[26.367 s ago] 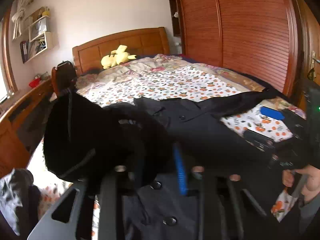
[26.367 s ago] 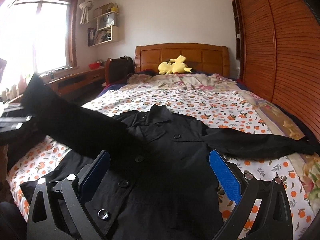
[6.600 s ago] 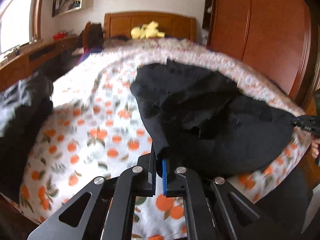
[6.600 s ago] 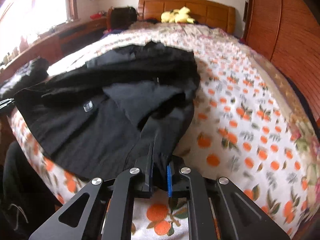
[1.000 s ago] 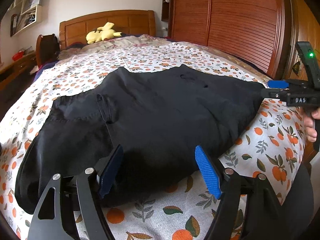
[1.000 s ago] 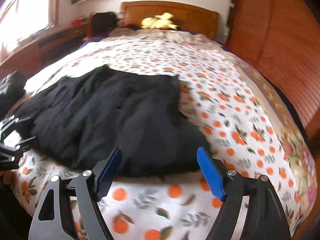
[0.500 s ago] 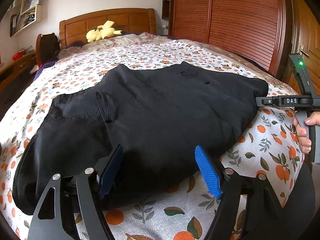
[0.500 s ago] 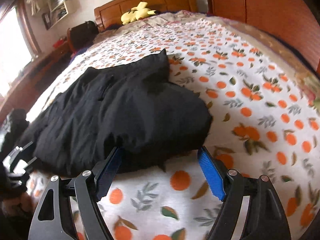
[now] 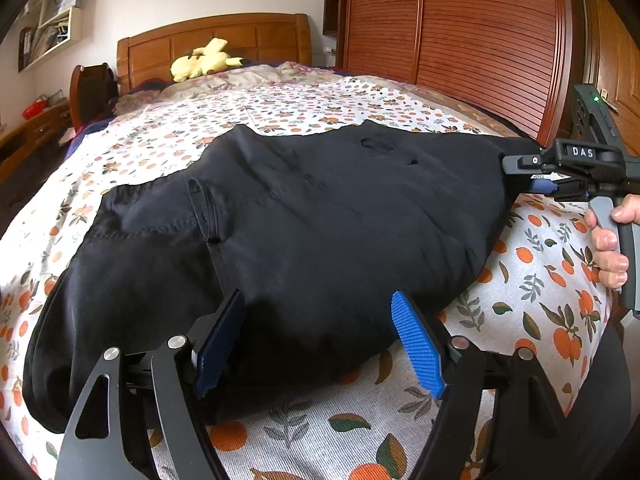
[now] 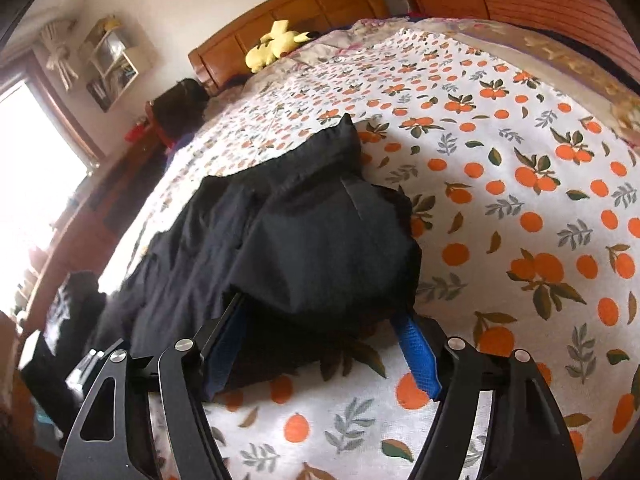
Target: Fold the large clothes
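**Taking both near corners before the next fold**

From my left wrist camera, the black coat (image 9: 304, 232) lies folded into a wide bundle across the orange-print bedspread (image 9: 532, 280), near the foot of the bed. My left gripper (image 9: 320, 332) is spread wide, its blue pads straddling the near edge of the cloth without pinching anything. At the far right of this view, my right gripper (image 9: 548, 184) is pressed in at the coat's end, my hand (image 9: 608, 240) on its handle. To do this well, I judge I should slide the lower finger under every layer at the edge, not just the top one, before closing.

From my right wrist camera, the right gripper (image 10: 324, 344) is also spread, and the coat's (image 10: 320, 240) rounded end bulges between its fingers and over their tips. Nothing is clamped yet. The bundle looks thick and soft here, so a shallow bite would likely slip off; I would push further in, then close both sides together and lift evenly, so that the layers do not slide apart. The yellow plush toy (image 10: 276, 44) by the headboard is well apart from the work.
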`<action>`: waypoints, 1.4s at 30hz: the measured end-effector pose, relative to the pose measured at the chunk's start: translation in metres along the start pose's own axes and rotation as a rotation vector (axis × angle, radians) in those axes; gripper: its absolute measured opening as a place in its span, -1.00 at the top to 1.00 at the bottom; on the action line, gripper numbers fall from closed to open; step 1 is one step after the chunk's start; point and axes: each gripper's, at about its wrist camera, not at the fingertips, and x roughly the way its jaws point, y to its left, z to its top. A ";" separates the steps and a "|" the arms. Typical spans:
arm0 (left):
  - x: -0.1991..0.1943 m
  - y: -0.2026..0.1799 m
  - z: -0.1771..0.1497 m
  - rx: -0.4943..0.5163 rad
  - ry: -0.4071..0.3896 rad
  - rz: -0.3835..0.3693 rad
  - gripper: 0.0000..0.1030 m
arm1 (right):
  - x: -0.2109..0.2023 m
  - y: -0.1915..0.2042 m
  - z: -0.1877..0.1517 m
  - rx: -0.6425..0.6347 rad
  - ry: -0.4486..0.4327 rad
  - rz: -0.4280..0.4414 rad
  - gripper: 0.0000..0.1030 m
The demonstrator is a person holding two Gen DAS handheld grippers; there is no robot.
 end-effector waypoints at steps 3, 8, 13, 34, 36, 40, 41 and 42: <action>0.000 0.000 0.000 0.002 0.000 0.002 -0.51 | 0.001 -0.001 0.003 0.012 0.002 0.008 -0.23; 0.000 0.000 0.000 -0.002 -0.001 -0.001 -0.51 | 0.005 0.003 0.007 -0.024 0.011 0.004 0.45; -0.005 0.003 -0.002 -0.014 -0.012 -0.014 -0.51 | 0.000 0.026 0.011 -0.135 -0.017 -0.015 0.73; -0.104 0.082 -0.016 -0.134 -0.146 0.074 -0.51 | -0.010 0.211 0.018 -0.540 -0.122 0.084 0.85; -0.111 0.091 -0.020 -0.150 -0.151 0.085 -0.51 | -0.008 0.236 0.015 -0.583 -0.123 0.106 0.85; -0.122 0.107 -0.026 -0.182 -0.161 0.109 -0.52 | 0.001 0.288 0.005 -0.658 -0.108 0.176 0.85; -0.124 0.110 -0.028 -0.191 -0.162 0.113 -0.52 | 0.003 0.296 0.002 -0.670 -0.101 0.190 0.85; -0.127 0.115 -0.030 -0.202 -0.163 0.118 -0.51 | 0.008 0.306 -0.003 -0.682 -0.086 0.204 0.85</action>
